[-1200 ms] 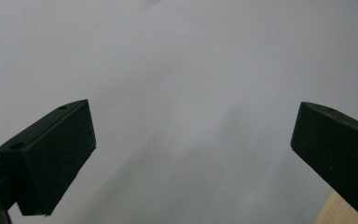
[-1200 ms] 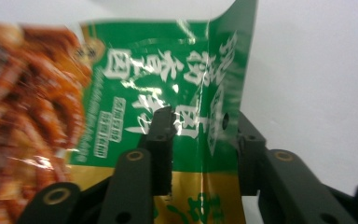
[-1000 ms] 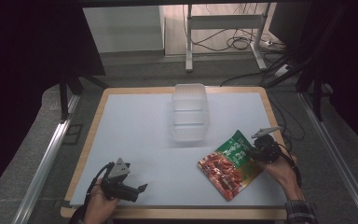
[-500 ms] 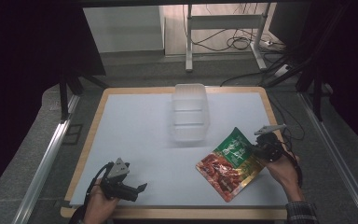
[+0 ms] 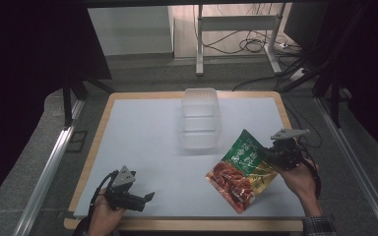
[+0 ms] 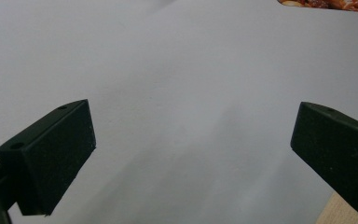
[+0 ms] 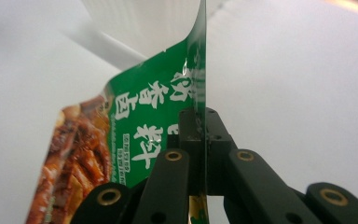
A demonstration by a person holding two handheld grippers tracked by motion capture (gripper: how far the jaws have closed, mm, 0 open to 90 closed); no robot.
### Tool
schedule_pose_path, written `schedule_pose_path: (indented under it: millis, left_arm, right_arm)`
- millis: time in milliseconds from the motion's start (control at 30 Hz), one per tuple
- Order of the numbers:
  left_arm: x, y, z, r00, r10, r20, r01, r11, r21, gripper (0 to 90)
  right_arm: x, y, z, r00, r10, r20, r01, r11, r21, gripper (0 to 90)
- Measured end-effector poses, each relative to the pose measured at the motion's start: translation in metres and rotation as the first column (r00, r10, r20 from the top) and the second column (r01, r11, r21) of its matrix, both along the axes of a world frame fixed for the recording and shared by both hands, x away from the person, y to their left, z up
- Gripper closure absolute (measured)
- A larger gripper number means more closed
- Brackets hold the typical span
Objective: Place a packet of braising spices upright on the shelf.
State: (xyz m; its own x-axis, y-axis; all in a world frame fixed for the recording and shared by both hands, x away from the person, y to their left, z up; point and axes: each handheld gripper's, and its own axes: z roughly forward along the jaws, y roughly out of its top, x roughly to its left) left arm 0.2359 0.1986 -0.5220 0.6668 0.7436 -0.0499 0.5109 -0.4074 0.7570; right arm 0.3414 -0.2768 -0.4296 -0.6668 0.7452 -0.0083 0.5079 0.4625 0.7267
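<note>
**A:** At left, what's the left hand-held gripper [image 5: 148,197] doing?

**B:** Parked at the tabletop's [image 5: 142,137] near edge, jaws spread wide over bare white surface, nothing between them. It hasn't shifted in the last second.

**A:** And the middle?

**B:** A clear tub [image 5: 200,118] sits toward the far side, untouched.

**A:** Then the right?

**B:** That's the news. The right hand-held gripper [image 5: 266,154] is clamped tight on the upper edge of the green pouch [image 5: 241,169], and the pouch has tilted up and drifted slightly toward the tub since a second ago. Its lower corner looks near the tabletop. My read: pickup done, carry to the tub beginning.
</note>
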Motion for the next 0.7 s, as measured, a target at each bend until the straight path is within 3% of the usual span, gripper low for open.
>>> schedule_pose_path:
  millis: [300, 700]
  left_arm:
    - [0.0, 0.0, 0.001, 0.9999, 0.001, 0.015, -0.001, 1.0, -0.003, 0.0]
    - [-0.001, 0.0, 0.001, 0.9998, 0.004, 0.022, -0.004, 1.0, -0.004, 0.0]
  right_arm:
    - [-0.013, 0.013, 0.025, 0.9984, 0.032, 0.048, -0.034, 0.9985, 0.042, 88.3]
    - [-0.022, 0.032, 0.054, 0.9927, 0.118, 0.027, -0.12, 0.9872, 0.105, 88.4]
